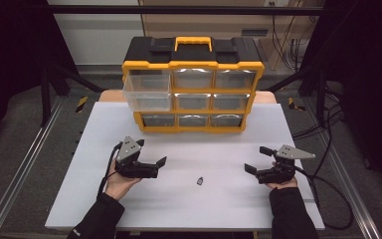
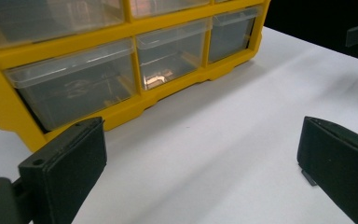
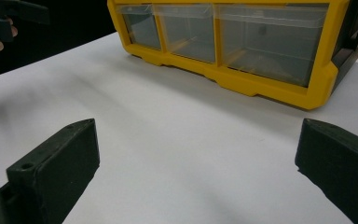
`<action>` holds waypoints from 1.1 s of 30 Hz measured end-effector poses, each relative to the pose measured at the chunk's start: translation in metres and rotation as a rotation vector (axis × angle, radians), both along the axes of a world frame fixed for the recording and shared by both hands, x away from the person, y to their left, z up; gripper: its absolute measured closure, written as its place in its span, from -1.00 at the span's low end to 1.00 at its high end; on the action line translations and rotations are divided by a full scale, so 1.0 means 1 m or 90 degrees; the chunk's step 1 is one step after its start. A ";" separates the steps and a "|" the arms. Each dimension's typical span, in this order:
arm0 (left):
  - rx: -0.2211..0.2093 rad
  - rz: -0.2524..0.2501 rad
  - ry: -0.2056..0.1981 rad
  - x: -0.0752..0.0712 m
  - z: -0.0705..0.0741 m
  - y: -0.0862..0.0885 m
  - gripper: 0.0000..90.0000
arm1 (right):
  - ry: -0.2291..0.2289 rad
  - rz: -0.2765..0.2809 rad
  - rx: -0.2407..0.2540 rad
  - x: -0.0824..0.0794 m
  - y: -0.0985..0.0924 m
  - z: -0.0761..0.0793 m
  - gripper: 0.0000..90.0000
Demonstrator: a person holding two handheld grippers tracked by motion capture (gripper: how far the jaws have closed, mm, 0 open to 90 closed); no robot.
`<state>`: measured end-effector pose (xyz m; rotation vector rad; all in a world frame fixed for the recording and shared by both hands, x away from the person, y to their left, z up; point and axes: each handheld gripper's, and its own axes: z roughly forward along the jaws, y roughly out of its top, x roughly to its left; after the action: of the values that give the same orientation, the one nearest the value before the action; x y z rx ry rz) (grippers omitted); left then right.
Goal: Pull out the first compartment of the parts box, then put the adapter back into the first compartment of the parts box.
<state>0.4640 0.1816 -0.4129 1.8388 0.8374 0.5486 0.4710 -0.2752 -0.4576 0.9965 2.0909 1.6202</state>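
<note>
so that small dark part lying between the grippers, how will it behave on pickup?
The small dark part looks light, so it would probably skid on the smooth white table if nudged. It lies low, so it seems unlikely to tip. Open jaws on the left gripper and right gripper dwarf it; a pinch may slip.

organizer [image 1: 193, 84]: table [image 1: 104, 199] rear | small part [image 1: 199, 180], perhaps a clip: front-centre, between left gripper [image 1: 153, 162] and right gripper [image 1: 256, 160]
</note>
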 end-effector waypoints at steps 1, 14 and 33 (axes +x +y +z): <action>0.002 -0.003 0.000 0.000 -0.001 -0.001 -0.99 | 0.000 0.000 0.001 0.000 0.000 0.000 -0.99; 0.015 -0.042 0.021 -0.004 -0.008 -0.021 -0.99 | 0.004 -0.001 -0.002 0.000 0.001 -0.001 -0.99; 0.002 -0.074 0.041 -0.009 -0.005 -0.042 -0.99 | 0.004 0.000 -0.003 0.000 0.001 -0.001 -0.99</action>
<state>0.4553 0.1399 -0.4183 1.9037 0.7667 0.4183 0.4714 -0.2741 -0.4588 1.0014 2.0979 1.6143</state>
